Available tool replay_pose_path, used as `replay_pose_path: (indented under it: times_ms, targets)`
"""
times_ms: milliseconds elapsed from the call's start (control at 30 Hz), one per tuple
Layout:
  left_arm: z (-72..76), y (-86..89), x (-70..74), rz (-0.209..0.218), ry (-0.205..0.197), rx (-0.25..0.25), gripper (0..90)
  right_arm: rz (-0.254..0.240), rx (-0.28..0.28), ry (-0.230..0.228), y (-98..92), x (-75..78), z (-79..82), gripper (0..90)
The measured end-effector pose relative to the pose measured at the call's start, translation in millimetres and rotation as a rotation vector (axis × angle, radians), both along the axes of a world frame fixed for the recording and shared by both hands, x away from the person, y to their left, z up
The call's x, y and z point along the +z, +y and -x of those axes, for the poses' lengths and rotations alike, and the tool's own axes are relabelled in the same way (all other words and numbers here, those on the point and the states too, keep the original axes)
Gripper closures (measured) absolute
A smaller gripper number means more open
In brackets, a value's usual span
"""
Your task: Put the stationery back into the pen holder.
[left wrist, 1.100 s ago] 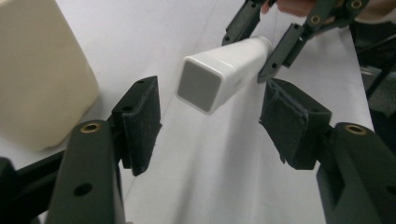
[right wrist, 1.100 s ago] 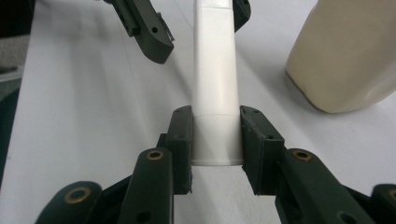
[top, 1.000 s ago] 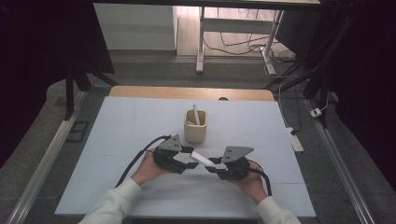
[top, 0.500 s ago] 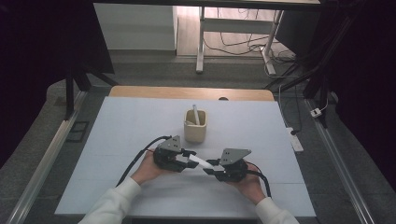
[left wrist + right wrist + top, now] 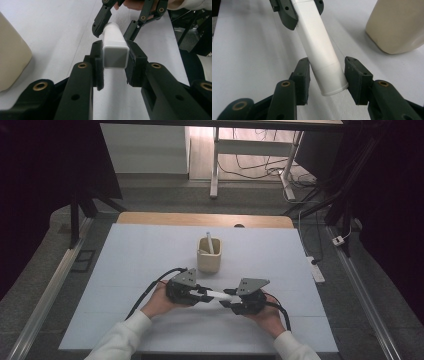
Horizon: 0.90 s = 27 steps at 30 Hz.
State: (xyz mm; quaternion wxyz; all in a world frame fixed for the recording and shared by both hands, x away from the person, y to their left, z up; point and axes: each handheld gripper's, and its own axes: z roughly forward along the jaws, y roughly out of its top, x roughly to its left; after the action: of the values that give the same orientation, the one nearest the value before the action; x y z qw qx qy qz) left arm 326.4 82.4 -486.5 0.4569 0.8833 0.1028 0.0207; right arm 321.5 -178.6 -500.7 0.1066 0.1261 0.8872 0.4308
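The white plastic tube (image 5: 216,295), square at 1 end and round at the other, lies level between the 2 tools, just above the pale blue-white counter (image 5: 125,270). The left tool (image 5: 113,63) has just been closing, and its 2 black pads now press on both flanks of the tube's square end, whose flat grey face points back along the jaws. The right tool (image 5: 327,75) has just been opening: in the right gripper view the tube's round end sits between its jaws, with the right pad touching the rim and a narrow gap at the left pad, so it stands part open around the tube without a firm hold. From above, the tube bridges the 2 tools tip to tip. A cream-coloured square cup (image 5: 209,256) with a white stick (image 5: 210,242) inside stands on the counter beyond the tools, near but apart from them.
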Motion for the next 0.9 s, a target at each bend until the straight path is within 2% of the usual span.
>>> replay_pose_path:
  times_ms: [133,267,400,467,600,800,900]
  targets:
    - [0.8,0.2,4.4,-0.024,-0.016,0.031,70.5,-0.024,-0.021,0.009,-1.8,1.2,-0.3,50.5]
    - [-0.3,5.1,9.9,-0.029,-0.020,0.067,70.5,-0.059,-0.051,0.015,-6.9,3.6,-0.3,46.7]
    - [0.2,11.7,17.8,-0.046,-0.041,0.104,70.5,-0.078,-0.084,0.015,-14.8,6.0,1.1,44.4]
    - [0.5,15.5,21.7,-0.042,-0.045,0.117,70.4,-0.089,-0.104,0.011,-20.7,6.5,2.8,42.5]
    - [0.6,21.8,28.5,-0.040,-0.052,0.140,70.5,-0.116,-0.179,0.001,-36.0,6.4,6.3,36.8]
    - [-0.7,30.7,40.9,-0.046,-0.065,0.175,70.4,-0.116,-0.255,-0.012,-60.0,7.6,12.9,35.9]
    - [-3.6,35.5,51.2,-0.065,-0.075,0.185,70.4,-0.125,-0.277,-0.017,-70.9,8.4,16.1,35.4]
